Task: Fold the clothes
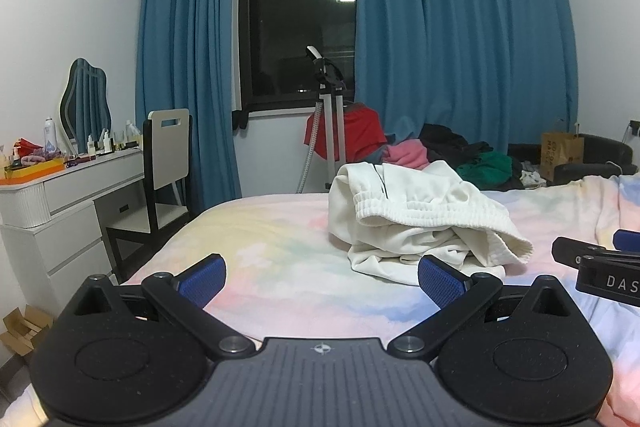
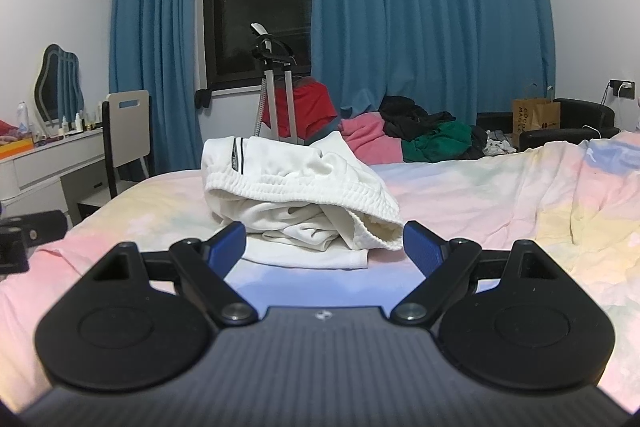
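White garment (image 2: 300,195) crumpled mid-frame on bed (image 2: 500,195), just beyond my tongs. Right tongs (image 2: 324,247) released, straddling near hem; left tongs (image 1: 322,281) released, empty, hem near its right pad. Risk: pinching several bunched layers together, dragging whole heap instead of spreading it.

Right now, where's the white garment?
White garment lies crumpled on the pastel bed, dead ahead of the open right gripper; in the left wrist view it sits right of centre.
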`<state>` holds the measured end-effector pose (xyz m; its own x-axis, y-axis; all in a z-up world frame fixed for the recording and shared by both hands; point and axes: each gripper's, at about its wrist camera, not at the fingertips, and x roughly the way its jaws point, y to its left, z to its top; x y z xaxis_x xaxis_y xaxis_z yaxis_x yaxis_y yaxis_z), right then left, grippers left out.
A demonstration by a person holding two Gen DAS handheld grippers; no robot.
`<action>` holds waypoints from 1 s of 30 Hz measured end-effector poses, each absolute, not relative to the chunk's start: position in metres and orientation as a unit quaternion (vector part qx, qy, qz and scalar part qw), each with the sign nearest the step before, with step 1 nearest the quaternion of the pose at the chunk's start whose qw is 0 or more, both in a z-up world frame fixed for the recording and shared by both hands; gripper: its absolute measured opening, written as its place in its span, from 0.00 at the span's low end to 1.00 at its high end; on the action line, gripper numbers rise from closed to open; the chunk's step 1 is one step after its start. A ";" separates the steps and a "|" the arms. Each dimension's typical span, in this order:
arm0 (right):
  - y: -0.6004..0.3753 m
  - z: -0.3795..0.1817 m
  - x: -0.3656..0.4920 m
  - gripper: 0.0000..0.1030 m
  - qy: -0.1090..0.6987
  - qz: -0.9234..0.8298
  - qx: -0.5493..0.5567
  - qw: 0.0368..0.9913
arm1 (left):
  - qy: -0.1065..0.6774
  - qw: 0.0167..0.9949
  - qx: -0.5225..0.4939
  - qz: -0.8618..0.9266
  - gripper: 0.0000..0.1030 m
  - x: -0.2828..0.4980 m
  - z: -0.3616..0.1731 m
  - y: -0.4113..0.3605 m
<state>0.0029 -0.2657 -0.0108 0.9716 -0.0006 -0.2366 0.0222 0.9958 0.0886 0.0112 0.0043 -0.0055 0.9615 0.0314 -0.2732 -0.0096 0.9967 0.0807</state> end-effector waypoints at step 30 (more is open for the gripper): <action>-0.266 -0.011 0.001 0.84 0.096 -0.005 0.048 0.994 | 0.139 0.990 0.035 0.009 1.00 0.013 -0.008 0.004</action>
